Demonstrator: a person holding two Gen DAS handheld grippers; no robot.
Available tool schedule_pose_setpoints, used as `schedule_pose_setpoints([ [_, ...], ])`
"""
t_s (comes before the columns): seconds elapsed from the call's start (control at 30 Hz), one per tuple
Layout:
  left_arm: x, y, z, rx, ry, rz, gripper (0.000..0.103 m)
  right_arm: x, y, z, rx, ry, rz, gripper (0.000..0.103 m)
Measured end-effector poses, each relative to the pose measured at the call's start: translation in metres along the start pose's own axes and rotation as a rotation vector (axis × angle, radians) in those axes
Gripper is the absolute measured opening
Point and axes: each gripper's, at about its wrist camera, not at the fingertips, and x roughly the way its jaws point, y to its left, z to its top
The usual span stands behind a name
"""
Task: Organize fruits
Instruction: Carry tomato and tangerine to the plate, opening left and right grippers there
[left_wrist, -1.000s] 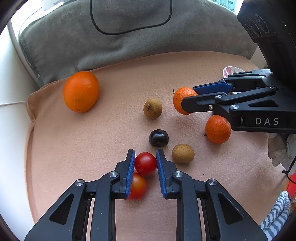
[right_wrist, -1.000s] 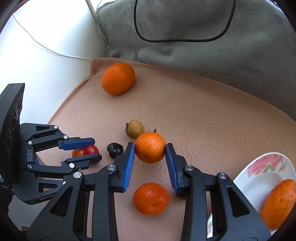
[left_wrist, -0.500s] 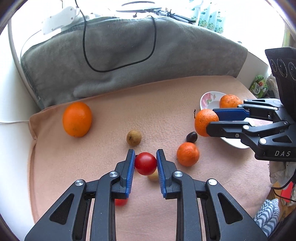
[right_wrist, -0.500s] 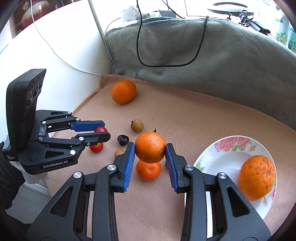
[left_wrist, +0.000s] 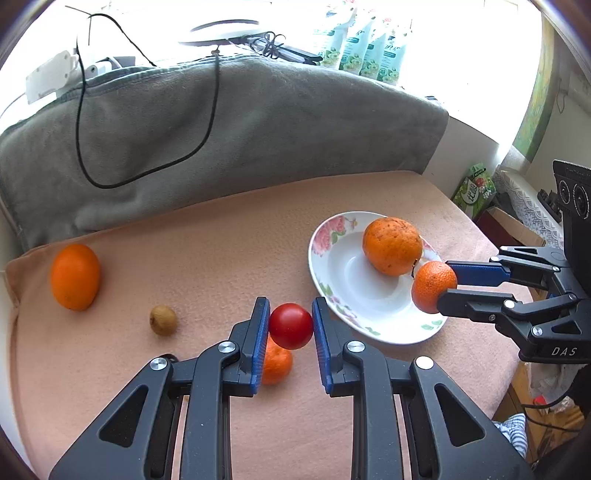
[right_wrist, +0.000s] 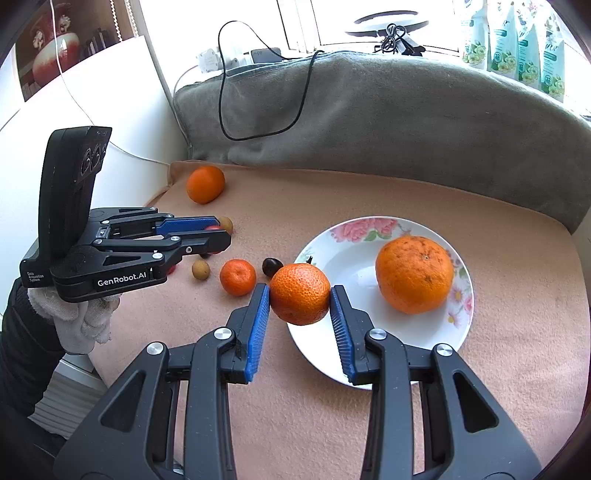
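My left gripper (left_wrist: 290, 325) is shut on a red cherry tomato (left_wrist: 290, 325), held above the peach cloth just left of the flowered plate (left_wrist: 334, 258). My right gripper (right_wrist: 300, 300) is shut on a mandarin (right_wrist: 300, 293), hanging over the plate's (right_wrist: 369, 227) left rim. A large orange (right_wrist: 414, 274) lies in the plate. On the cloth lie another mandarin (right_wrist: 237, 277), a dark cherry (right_wrist: 271, 266), two brown longans (right_wrist: 200, 269) (left_wrist: 163, 319) and a big orange (left_wrist: 75, 276) at far left. In the right wrist view the left gripper (right_wrist: 218, 236) hides most of its tomato.
A grey blanket (left_wrist: 240, 140) with a black cable (left_wrist: 147, 162) rises behind the cloth. A white wall (right_wrist: 74, 122) borders the left side. Green packets (left_wrist: 365, 51) stand on the sill. A gloved hand (right_wrist: 81, 325) holds the left gripper. Boxes and clutter (left_wrist: 476, 188) sit beyond the right edge.
Both grippers have lifted their fruit off the cloth and carried it to the right, toward the plate. The plate and its large orange have come into full view.
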Motion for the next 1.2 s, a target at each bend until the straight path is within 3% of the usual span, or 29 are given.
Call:
schedule_pose_setpoints([
  [0.37,0.028,-0.029,0.009,-0.016,0.003,-0.047,0.022,-0.011,-0.024,-0.023,0.036,0.016,-0.046,0.035],
  [1.2,0.054,-0.063,0.021,0.031,0.036,-0.045,0.022,-0.001,-0.044,-0.032,0.076,0.056,-0.075,0.035],
])
